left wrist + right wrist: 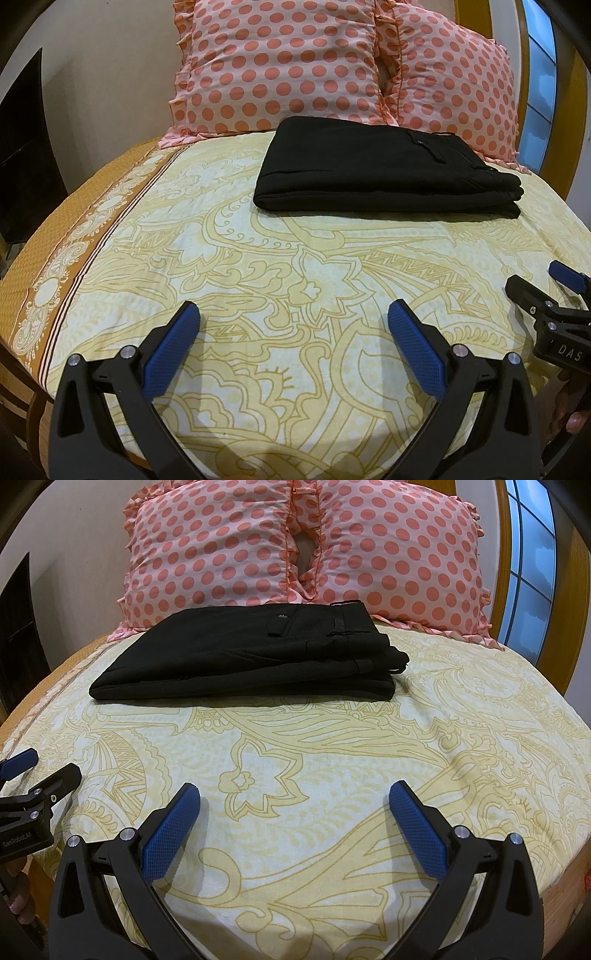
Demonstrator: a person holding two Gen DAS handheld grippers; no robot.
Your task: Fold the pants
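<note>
Black pants (384, 170) lie folded in a flat rectangular stack on the yellow patterned bedsheet (258, 266), near the pillows. They also show in the right wrist view (251, 653), with waistband and pocket button at the right end. My left gripper (293, 317) is open and empty, held above the sheet well short of the pants. My right gripper (294, 797) is open and empty too, also short of the pants. Each gripper shows at the edge of the other's view, the right one (546, 291) and the left one (40, 764).
Two pink polka-dot pillows (280, 66) (399, 550) stand against the wooden headboard behind the pants. A window (532, 554) is at the far right. A dark object (22, 155) stands left of the bed. The bed's brown border (48, 266) runs along the left edge.
</note>
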